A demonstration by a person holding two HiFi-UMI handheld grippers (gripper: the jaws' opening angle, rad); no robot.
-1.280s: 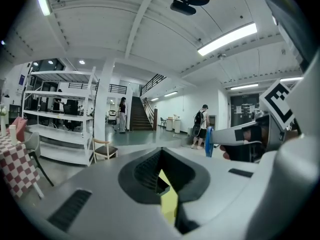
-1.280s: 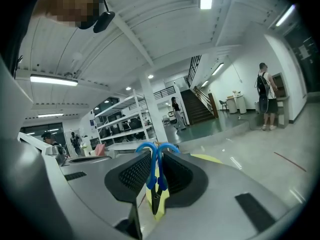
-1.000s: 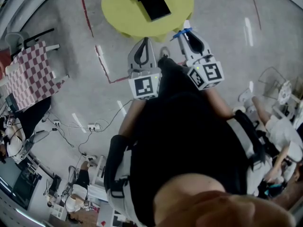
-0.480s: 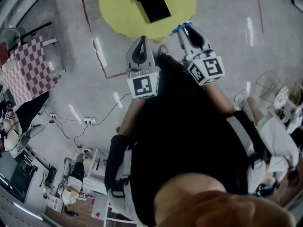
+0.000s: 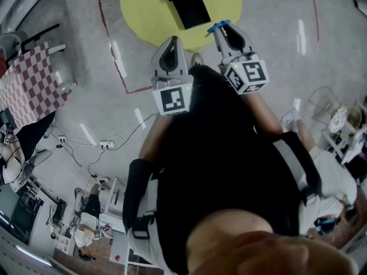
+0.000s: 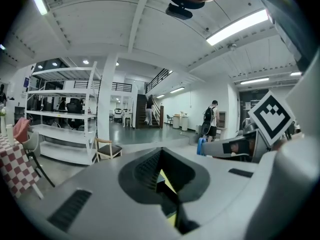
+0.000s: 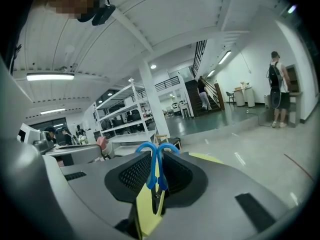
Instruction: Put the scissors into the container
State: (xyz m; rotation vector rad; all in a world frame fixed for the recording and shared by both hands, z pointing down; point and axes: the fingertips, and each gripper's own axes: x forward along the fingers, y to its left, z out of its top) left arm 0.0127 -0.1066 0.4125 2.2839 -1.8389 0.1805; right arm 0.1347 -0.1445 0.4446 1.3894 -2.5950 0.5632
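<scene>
My right gripper (image 5: 221, 28) is shut on the scissors (image 5: 218, 25), whose blue handles stick out past the jaw tips at the near edge of the round yellow table (image 5: 143, 10). In the right gripper view the scissors (image 7: 157, 164) stand upright between the closed jaws of the right gripper (image 7: 158, 179), blue loops on top. The container (image 5: 188, 6), a dark open box with a blue part behind it, sits on the table farther ahead. My left gripper (image 5: 171, 41) is shut on nothing and is held over the floor just short of the table. In its own view the left gripper (image 6: 164, 178) shows only a thin slit.
A red-and-white checkered table (image 5: 31, 87) with a chair stands at the left. Red tape lines (image 5: 106, 16) and cables (image 5: 109, 148) run across the grey floor. Seated people and gear (image 5: 338, 130) are at the right. Shelving (image 6: 65, 114) and a walking person (image 7: 276, 89) stand far off.
Both grippers have moved a little forward toward the yellow table. The right gripper's tip with the scissors now reaches the table's near edge.
</scene>
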